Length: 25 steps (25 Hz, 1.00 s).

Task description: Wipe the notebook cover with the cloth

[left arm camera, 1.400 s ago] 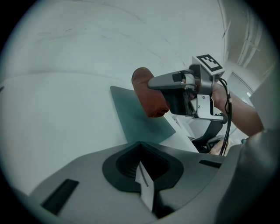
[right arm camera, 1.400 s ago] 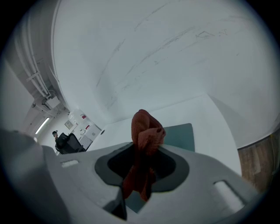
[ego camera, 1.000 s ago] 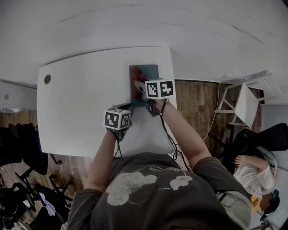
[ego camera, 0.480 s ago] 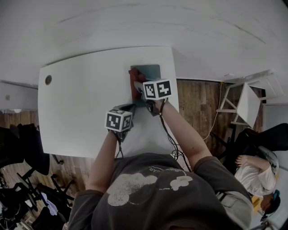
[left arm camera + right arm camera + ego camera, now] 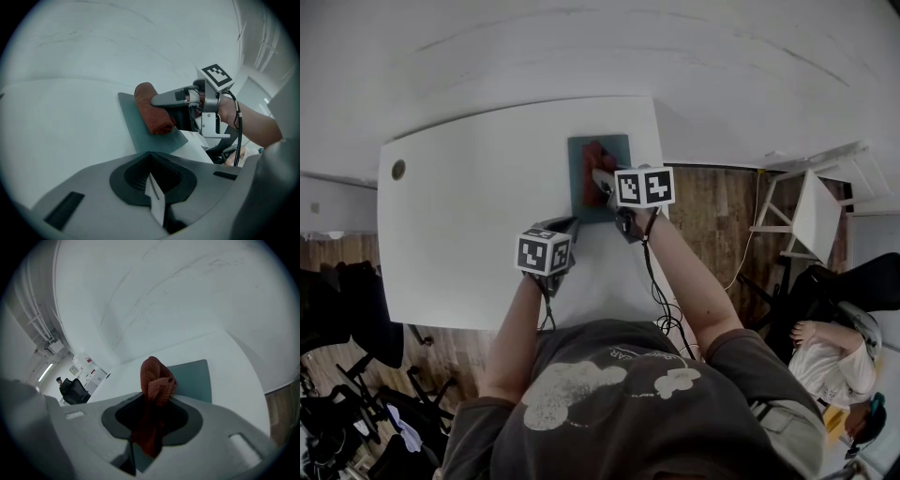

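The right gripper (image 5: 602, 178) had swept toward the notebook's (image 5: 581, 206) right edge, clamping the red cloth (image 5: 598, 155) to wipe, while the left gripper (image 5: 154, 197) sat closed and empty beside it.

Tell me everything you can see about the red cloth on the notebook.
The cloth is a rust-red, soft, towel-like fabric, bunched into a loose roll. The right gripper is shut on one end of it, and the rest lies on the cover of the teal notebook, over its far half. As far as the views show, it touches only the jaws and the cover.
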Each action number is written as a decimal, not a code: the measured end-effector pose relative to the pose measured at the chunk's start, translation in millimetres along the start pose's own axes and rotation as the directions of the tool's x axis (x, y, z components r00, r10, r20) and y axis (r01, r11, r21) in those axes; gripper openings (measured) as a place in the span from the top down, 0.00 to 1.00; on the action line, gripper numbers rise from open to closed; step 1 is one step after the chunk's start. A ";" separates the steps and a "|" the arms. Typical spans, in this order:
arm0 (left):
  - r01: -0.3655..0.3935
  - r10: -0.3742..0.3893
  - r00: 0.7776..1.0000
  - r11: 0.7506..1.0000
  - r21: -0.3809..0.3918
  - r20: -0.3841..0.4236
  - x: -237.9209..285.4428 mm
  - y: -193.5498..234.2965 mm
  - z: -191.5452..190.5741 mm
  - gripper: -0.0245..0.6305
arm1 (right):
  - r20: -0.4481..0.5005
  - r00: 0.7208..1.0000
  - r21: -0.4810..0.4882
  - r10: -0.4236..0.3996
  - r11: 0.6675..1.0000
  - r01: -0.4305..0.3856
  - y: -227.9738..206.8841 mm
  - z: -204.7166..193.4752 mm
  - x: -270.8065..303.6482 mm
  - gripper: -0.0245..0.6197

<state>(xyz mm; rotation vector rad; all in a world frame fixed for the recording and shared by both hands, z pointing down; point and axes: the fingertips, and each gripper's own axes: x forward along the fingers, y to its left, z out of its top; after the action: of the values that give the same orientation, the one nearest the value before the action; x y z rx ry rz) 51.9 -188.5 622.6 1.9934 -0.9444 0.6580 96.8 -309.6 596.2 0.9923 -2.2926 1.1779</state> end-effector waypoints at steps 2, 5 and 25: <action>-0.002 0.002 1.000 1.000 -0.001 0.001 -0.6 -0.2 0.0 0.96 | 0.007 1.000 0.006 -0.007 1.000 0.007 -5.4 0.5 -5.7 0.79; -0.004 0.004 1.000 1.000 -0.002 0.003 -0.8 -1.0 -0.3 0.96 | 0.018 1.000 0.023 -0.015 1.000 0.015 -13.0 -0.3 -13.5 0.79; -0.014 0.014 1.000 1.000 -0.001 0.016 -1.7 -1.6 -0.8 0.96 | 0.076 0.992 0.107 -0.103 0.990 0.095 -61.2 -4.5 -60.2 0.79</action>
<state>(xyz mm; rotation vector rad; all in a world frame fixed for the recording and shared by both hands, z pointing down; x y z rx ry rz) 52.1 -186.6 621.0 1.9961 -0.9689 0.6498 182.7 -305.3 596.1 1.1983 -2.2339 1.2466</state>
